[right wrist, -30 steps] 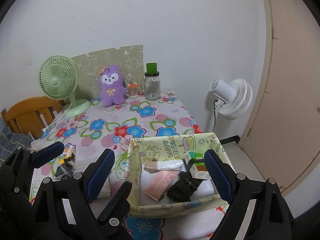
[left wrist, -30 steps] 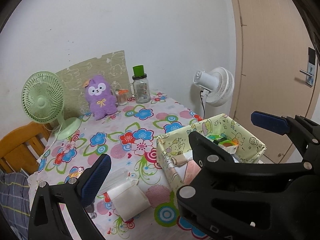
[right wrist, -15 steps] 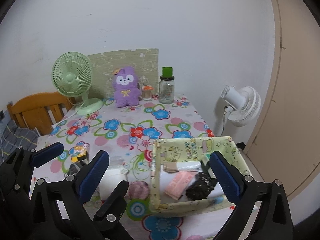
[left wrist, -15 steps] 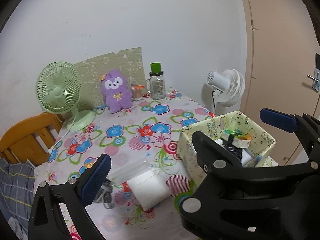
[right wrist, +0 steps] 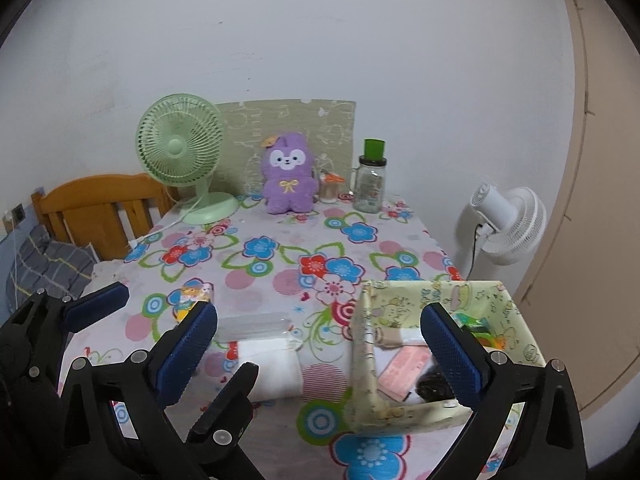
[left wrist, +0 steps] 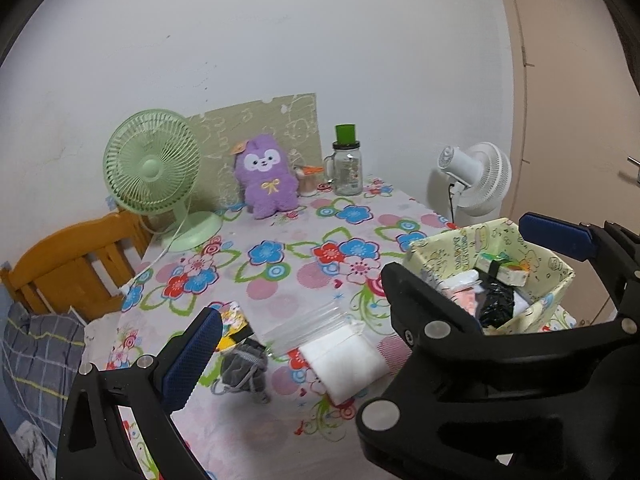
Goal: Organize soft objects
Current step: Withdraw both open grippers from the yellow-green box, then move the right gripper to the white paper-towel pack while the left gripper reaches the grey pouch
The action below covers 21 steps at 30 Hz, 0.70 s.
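White folded cloth (right wrist: 272, 368) lying crosswise (beside fabric bin (right wrist: 362, 360)), right gripper (right wrist: 320, 350) empty

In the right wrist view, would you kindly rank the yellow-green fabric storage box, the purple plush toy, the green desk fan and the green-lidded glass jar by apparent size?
1. Yellow-green fabric storage box, though it sits nearest the camera, which inflates it.
2. Green desk fan.
3. Purple plush toy.
4. Green-lidded glass jar.
The last three stand at a similar distance, so their order is sound.
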Motion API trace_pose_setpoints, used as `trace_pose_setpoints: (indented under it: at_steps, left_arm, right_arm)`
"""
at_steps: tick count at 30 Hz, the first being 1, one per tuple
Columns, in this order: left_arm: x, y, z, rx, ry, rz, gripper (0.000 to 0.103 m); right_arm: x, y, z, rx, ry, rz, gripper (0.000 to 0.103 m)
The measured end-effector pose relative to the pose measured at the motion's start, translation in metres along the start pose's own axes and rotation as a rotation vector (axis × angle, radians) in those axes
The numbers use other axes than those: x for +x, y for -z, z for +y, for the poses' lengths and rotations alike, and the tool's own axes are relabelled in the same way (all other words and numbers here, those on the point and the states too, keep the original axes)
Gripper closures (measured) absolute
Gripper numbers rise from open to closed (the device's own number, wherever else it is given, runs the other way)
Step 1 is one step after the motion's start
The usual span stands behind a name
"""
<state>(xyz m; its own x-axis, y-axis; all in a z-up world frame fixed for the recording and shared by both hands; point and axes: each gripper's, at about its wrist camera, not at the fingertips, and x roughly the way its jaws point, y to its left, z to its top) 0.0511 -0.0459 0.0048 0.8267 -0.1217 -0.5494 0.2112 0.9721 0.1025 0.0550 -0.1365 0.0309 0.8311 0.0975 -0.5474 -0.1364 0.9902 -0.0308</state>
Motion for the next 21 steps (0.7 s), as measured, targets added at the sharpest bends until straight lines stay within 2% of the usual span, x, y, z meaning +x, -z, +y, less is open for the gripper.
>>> trace_pose_setpoints:
  at_steps: [21]
  left_arm:
    - [0.03, 0.039, 0.045, -0.05, -0.013, 0.08, 0.001]
  right_arm:
    - [0.049, 0.028, 0.044, -0.037, -0.047, 0.087, 0.0]
